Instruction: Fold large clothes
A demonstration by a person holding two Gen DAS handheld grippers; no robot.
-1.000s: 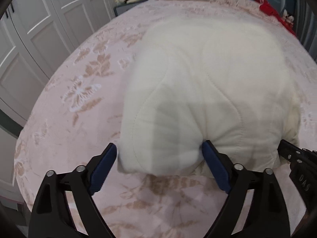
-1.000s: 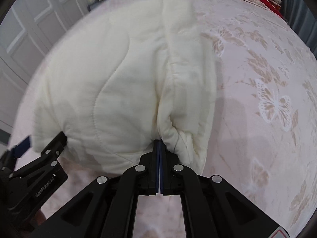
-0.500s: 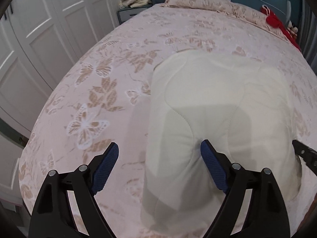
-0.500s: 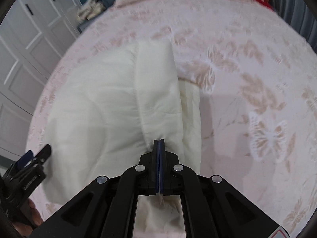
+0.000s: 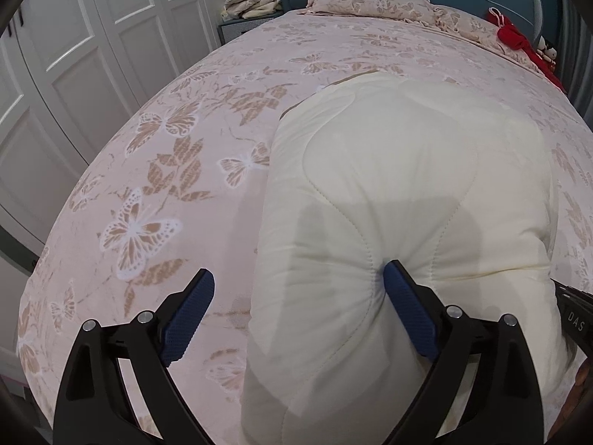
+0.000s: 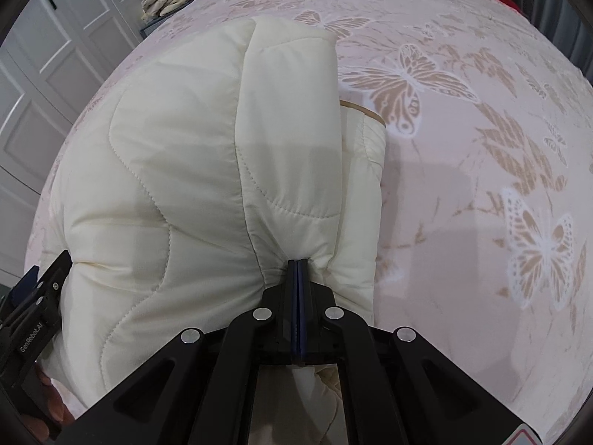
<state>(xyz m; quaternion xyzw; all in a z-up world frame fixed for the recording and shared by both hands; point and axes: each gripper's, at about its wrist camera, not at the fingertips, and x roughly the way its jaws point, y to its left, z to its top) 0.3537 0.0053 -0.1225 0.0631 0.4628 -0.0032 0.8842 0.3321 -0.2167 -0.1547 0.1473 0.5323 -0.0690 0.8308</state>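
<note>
My left gripper (image 5: 298, 289) points steeply downward, its jaws opening wide; the right-hand blue pad (image 5: 407, 311) presses into the cream jacket (image 5: 407, 170) while the other pad stands clear. My right gripper (image 6: 298, 263) also points steeply down, jaws clamped tight on a pinch of jacket.

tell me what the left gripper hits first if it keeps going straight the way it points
Most likely the cream quilted jacket lying on the bed; the left gripper, jaws opening, already has padding between them.
</note>
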